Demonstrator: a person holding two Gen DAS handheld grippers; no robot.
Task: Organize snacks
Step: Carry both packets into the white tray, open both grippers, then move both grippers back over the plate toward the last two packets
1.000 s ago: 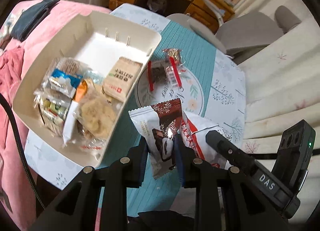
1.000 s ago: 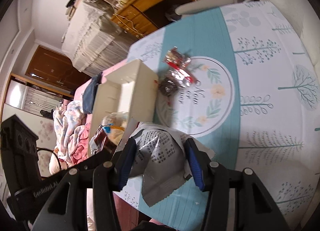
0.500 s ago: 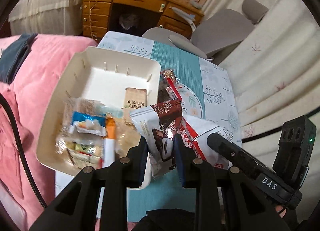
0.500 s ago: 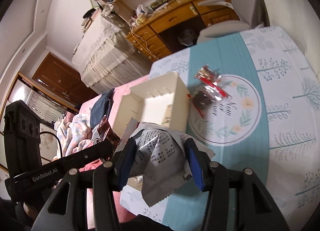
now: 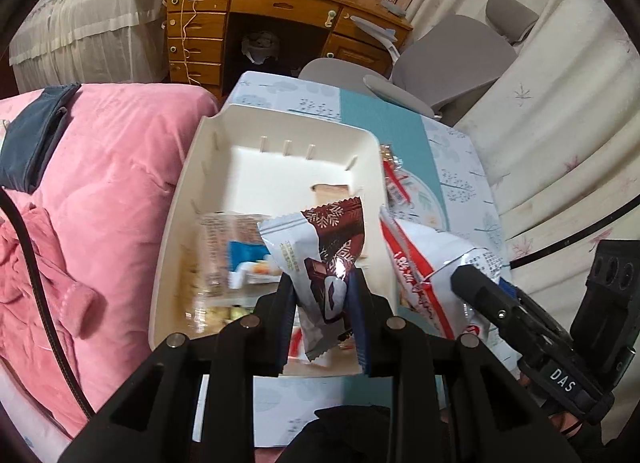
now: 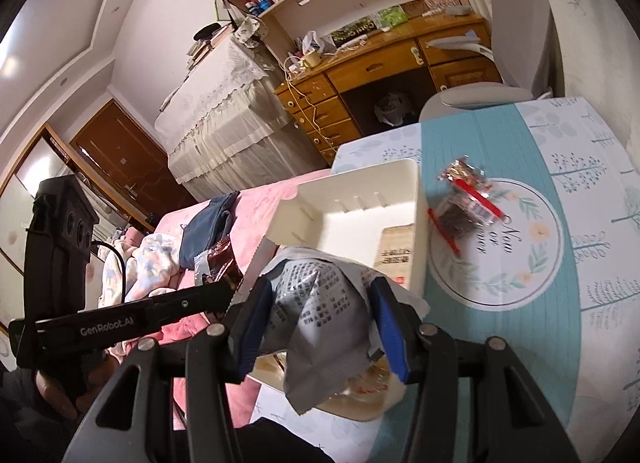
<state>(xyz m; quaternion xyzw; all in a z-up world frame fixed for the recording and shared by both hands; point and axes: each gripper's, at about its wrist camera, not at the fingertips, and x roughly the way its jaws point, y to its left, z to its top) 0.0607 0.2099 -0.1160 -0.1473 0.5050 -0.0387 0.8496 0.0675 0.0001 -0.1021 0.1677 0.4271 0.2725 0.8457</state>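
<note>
My left gripper (image 5: 322, 283) is shut on a brown-and-white chocolate snack packet (image 5: 320, 247) and holds it above the near end of the white bin (image 5: 208, 151). My right gripper (image 6: 320, 295) is shut on a white-and-red snack bag (image 6: 320, 303), also seen in the left wrist view (image 5: 432, 259), held over the bin's near right rim (image 6: 416, 223). The bin holds several wrapped snacks (image 5: 228, 247) and a tan packet (image 6: 396, 247). Two small red-trimmed packets (image 6: 460, 203) lie on the table to the right of the bin.
The table (image 6: 580, 303) has a teal and white cloth. A pink quilt (image 5: 100, 183) with a dark blue cloth (image 5: 36, 139) lies left of the bin. A wooden desk (image 5: 280, 23) and grey chair (image 5: 452, 63) stand beyond the table.
Both grippers have moved left and up with their packets, from over the table to over the bin. The grips have not changed.
</note>
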